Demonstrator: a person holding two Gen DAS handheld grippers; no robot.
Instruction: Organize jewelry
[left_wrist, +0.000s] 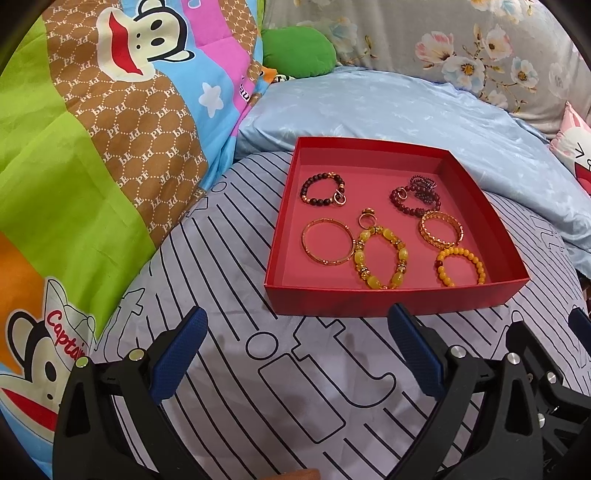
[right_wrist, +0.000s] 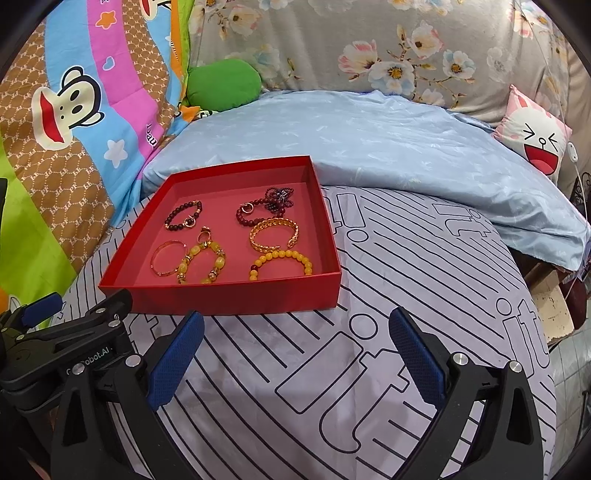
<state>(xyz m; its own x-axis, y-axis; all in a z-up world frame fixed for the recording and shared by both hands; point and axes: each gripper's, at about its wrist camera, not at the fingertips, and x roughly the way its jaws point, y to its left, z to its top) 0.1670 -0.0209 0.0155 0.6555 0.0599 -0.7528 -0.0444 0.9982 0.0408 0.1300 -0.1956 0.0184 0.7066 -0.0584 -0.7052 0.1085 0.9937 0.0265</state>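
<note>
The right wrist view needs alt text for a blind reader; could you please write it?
A red tray on a striped bedsheet holds bracelets, including a yellow bead bracelet. The open right gripper hovers before it, empty.

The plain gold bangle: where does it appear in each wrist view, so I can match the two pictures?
Left wrist: the plain gold bangle lies in the red box, front-left, just right of picture centre.
Right wrist: the plain gold bangle lies front-left in the red box, left of picture centre.
Shared landmark: the large yellow bead bracelet lies immediately right of it in both.
</note>
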